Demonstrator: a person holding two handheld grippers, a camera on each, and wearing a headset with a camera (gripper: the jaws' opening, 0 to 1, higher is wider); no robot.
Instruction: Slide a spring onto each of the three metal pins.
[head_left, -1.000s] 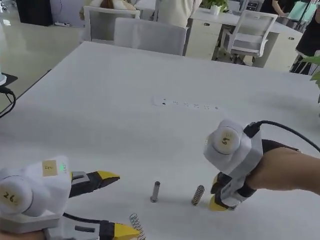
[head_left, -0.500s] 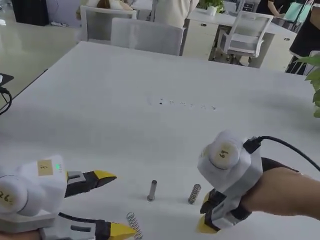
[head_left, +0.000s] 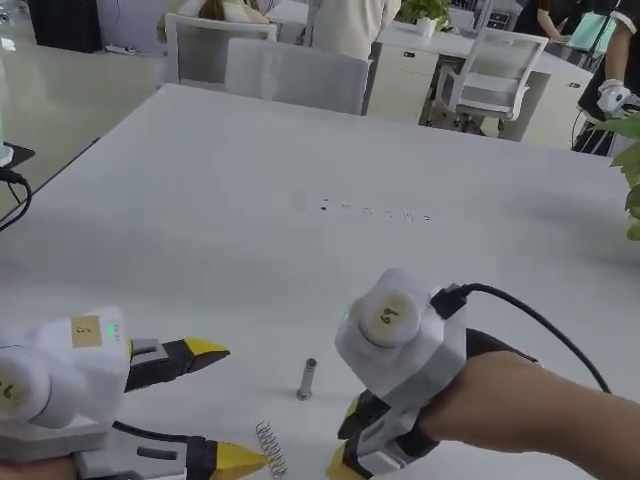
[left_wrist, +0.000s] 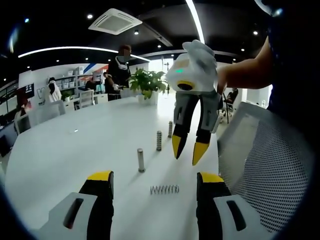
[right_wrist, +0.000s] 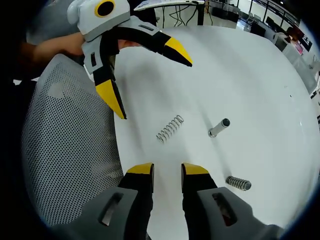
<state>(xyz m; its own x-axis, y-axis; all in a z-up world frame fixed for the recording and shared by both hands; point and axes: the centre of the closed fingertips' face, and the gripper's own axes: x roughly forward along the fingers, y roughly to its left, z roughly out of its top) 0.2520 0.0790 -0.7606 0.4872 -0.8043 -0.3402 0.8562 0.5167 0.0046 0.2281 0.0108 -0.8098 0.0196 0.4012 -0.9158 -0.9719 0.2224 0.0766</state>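
Though both empty, left hand-held gripper (left_wrist: 155, 176) gapes wide, right hand-held gripper (right_wrist: 167, 168) barely, at table edge (right_wrist: 128, 145).

White desk (head_left: 200, 200): a bare metal pin (head_left: 308, 378) stood upright near the person's edge, w/ a loose spring (head_left: 268, 447) lying on its side just beside it, not touching. Further along stood a 2nd pin (left_wrist: 159, 140) w/ a spring round it & a 3rd pin (left_wrist: 170, 129) close behind. Row of small dark marks (head_left: 370, 210) sat mid-desk
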